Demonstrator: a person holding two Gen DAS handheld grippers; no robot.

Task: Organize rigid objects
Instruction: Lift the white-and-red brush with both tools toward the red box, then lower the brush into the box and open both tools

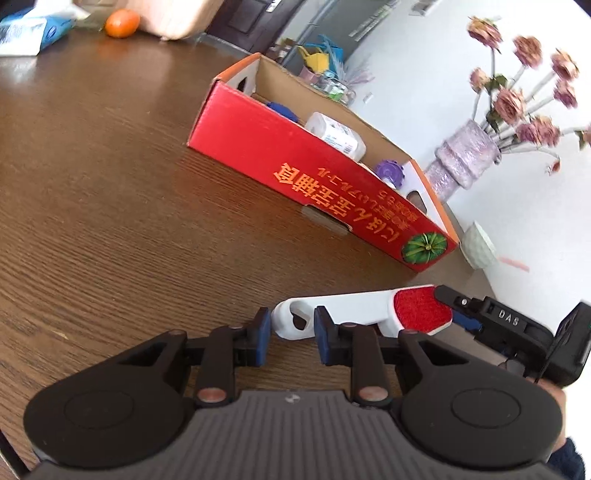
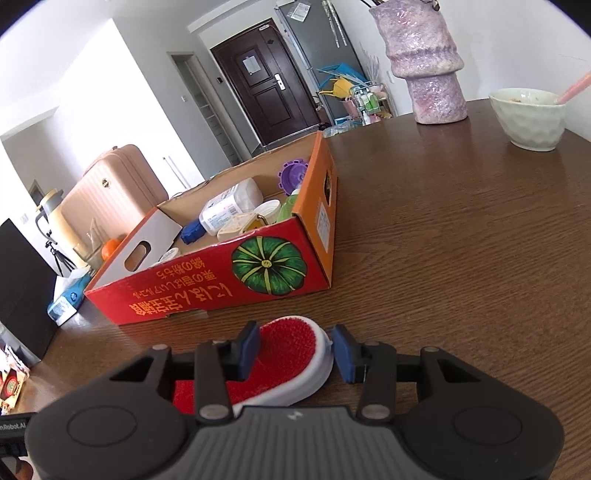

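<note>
A white lint brush [image 1: 354, 306] with a red pad [image 2: 288, 354] lies low over the brown table [image 1: 110, 184], in front of the red cardboard box [image 1: 295, 162]. My left gripper [image 1: 291, 341] is shut on the looped end of its white handle. My right gripper [image 2: 295, 350] is shut on the red head from the other side; in the left wrist view the right gripper [image 1: 456, 312] comes in from the right. The box [image 2: 207, 284] holds a white bottle [image 2: 229, 206], a purple cap [image 2: 291, 173], a blue lid [image 2: 192, 232] and other small containers.
A purple vase [image 1: 461, 155] with dried flowers and a pale bowl [image 1: 478, 245] stand near the table edge beyond the box. An orange [image 1: 122, 23] and a blue tissue pack [image 1: 26, 33] sit at the far side. A pink suitcase [image 2: 110, 184] stands off the table.
</note>
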